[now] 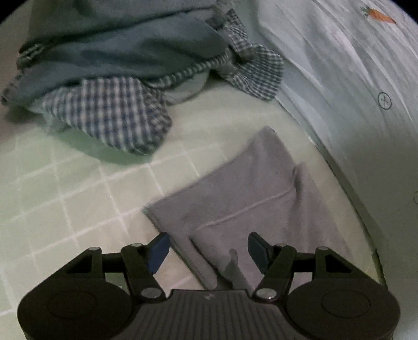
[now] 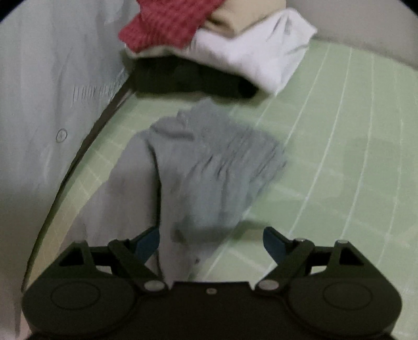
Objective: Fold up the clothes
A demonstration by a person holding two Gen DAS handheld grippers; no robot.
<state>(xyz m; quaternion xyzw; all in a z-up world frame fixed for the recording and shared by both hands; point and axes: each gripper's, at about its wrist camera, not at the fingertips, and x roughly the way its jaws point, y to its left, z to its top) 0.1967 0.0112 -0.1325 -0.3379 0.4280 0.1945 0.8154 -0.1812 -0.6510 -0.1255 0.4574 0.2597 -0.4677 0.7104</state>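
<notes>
Sock [image 1: 250,198], grey, flat on green mat [image 1: 78,188], directly ahead of left gripper [image 1: 207,252] and running away from it up and slightly right, long axis roughly along the pointing line. Near end passing under and between blue pads [image 1: 159,251], not pinched; jaws wide apart, nothing held. Same sock [image 2: 209,172] ahead of right gripper [image 2: 211,245] too, rumpled, leaning left of centre, near end between its spread pads [image 2: 274,243] but untouched; jaws wide, empty. Neither hand clearly nearer: both poised over a near end, so probably a pinch at each side before folding along the length. Checked clothes [image 1: 109,109] piled farther off, ahead and left of left gripper. Red cloth [image 2: 167,23], white cloth [image 2: 250,49] and dark cloth [image 2: 193,78] stacked well beyond right gripper. Pale printed fabric [image 1: 352,78] bordering mat on right of left gripper, on left of right one; likely a person's garment, hard to tell.
</notes>
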